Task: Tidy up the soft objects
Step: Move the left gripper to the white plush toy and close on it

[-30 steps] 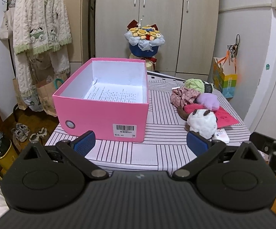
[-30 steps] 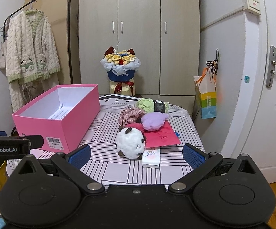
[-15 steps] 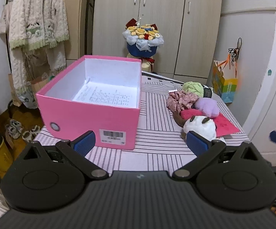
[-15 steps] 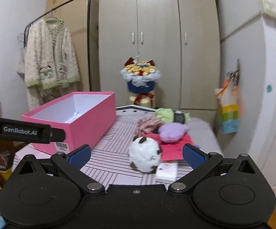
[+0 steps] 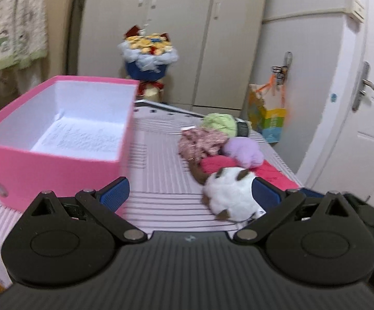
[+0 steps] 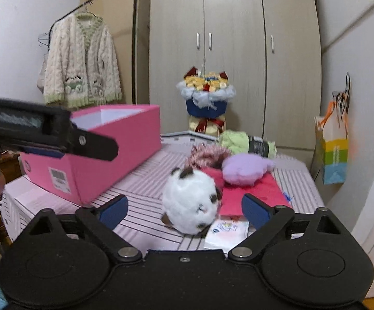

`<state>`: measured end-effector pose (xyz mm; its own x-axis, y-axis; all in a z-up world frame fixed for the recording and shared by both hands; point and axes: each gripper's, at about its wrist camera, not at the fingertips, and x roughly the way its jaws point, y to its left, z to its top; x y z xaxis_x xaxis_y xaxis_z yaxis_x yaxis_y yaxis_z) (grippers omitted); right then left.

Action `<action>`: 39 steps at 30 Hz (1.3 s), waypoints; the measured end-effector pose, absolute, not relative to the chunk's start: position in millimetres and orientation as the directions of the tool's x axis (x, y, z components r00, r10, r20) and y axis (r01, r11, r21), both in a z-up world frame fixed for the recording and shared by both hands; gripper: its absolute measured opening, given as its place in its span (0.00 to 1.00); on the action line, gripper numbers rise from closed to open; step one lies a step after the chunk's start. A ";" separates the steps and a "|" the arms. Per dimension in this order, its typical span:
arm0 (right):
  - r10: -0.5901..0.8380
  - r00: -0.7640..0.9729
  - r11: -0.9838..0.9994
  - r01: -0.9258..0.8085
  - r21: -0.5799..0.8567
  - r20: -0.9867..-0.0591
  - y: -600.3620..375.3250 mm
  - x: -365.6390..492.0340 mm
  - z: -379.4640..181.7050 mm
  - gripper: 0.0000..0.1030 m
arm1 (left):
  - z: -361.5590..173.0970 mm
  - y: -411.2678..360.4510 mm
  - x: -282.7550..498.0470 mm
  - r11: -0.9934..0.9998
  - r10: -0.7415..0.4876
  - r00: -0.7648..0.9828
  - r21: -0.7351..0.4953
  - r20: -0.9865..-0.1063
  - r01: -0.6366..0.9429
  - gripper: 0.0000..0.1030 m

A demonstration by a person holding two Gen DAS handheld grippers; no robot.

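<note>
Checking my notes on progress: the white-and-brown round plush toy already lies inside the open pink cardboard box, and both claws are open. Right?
Not quite. The white-and-brown round plush toy lies on the striped tabletop, outside the open pink cardboard box, as the right wrist view shows. The left claw and right claw are indeed open.

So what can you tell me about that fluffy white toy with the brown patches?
The white plush toy is a round, fluffy ball with dark brown ear-like patches on top and brown spots lower down. It lies on the striped table cover, nearest of the soft pile, against a red fabric piece and beside a small printed card. The right gripper is open, fingers either side of it in that view; no contact shows.
</note>
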<state>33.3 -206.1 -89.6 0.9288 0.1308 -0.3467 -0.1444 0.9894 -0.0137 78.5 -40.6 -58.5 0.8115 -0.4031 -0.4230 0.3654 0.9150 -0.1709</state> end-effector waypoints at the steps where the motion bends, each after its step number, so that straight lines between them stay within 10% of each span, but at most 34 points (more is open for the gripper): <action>1: 0.131 0.928 0.990 -0.144 -0.009 -0.350 -208.5 38.3 -93.3 0.91 | -60.0 -45.6 80.1 0.907 -0.421 0.804 -0.170 -0.420 0.386 0.99; 39: 0.193 0.847 0.965 -0.254 -0.058 -0.495 -175.1 73.7 -105.5 0.61 | -94.7 -87.6 128.1 0.848 -0.500 0.558 -0.245 -0.662 0.469 0.62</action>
<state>73.7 -175.1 -105.5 0.8470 0.1932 -0.4953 -0.2544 0.9653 -0.0584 128.1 -87.6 -94.7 0.5578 -0.5001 -0.6624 0.4694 0.8483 -0.2451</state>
